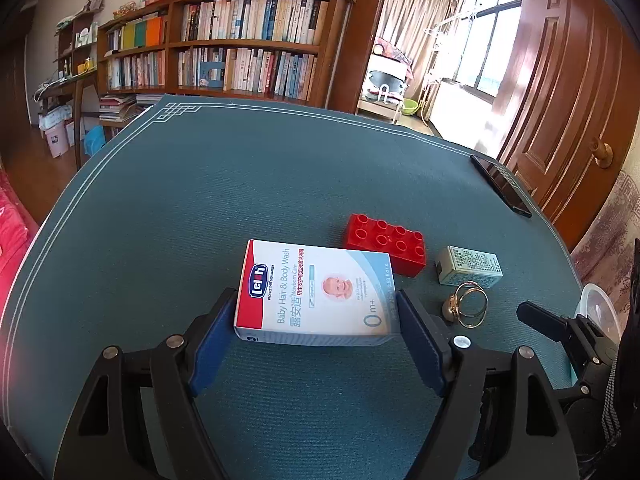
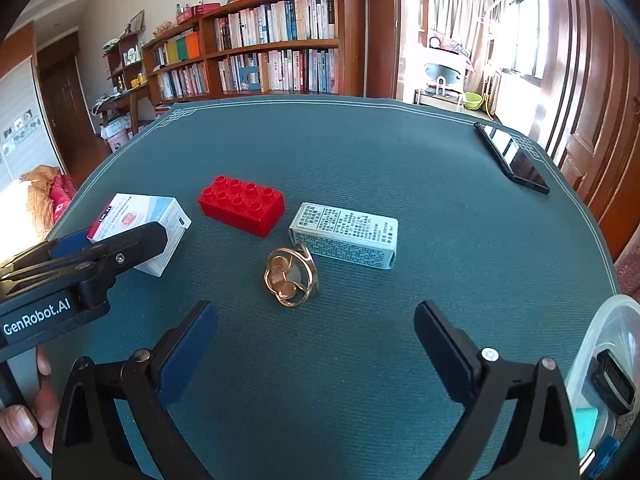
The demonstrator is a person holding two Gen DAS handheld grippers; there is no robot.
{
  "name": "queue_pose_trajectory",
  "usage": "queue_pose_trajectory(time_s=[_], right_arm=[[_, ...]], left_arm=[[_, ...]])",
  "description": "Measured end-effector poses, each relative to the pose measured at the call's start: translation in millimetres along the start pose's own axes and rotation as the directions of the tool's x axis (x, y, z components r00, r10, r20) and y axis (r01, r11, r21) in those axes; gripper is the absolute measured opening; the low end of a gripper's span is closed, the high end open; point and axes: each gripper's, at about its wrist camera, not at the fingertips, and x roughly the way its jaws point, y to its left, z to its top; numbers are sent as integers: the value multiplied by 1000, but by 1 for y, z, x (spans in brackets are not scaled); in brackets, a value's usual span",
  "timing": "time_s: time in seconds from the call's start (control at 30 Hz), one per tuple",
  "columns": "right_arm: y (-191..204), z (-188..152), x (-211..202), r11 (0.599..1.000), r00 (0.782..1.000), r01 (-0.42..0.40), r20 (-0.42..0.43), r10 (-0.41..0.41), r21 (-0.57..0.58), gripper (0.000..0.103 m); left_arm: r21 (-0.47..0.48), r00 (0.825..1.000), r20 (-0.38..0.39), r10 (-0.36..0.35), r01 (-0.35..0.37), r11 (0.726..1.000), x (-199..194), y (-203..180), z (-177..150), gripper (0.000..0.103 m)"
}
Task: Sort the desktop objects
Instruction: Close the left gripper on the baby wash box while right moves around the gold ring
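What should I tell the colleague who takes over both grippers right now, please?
Left gripper: pads on both sides of the baby wash box, apparently clamped on it; whether it is lifted off the table I cannot tell.
Right gripper: open, holding nothing, pointing toward the gold ring.
On the table: red brick, small printed box beside it, ring just in front of them, phone at the far right edge.
Clear tub at the near right already holds a few small items.
Left to sort: baby wash box, brick, small box, ring; possibly the phone.
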Motion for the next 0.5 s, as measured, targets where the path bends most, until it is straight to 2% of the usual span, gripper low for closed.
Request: queue_pose_trajectory(time_s=[0.1, 0.27, 0.33, 0.5], right_arm=[[0, 6, 15, 1000, 999, -18, -48, 19, 21, 80], [1, 13, 22, 1000, 999, 8, -50, -6, 26, 78], [5, 12, 22, 999, 998, 38, -50, -38, 10, 74], [9, 10, 19, 998, 998, 55, -39, -56, -18, 62]], left_arm=[[-23, 1000, -3, 2, -2, 1000, 0, 5, 1, 81], [-57, 1000, -4, 0, 0, 998, -1, 12, 2, 81], [-60, 1000, -5, 1, -1, 998, 0, 13, 2, 81], [-62, 1000, -14, -4, 3, 998, 2, 11, 1, 81]])
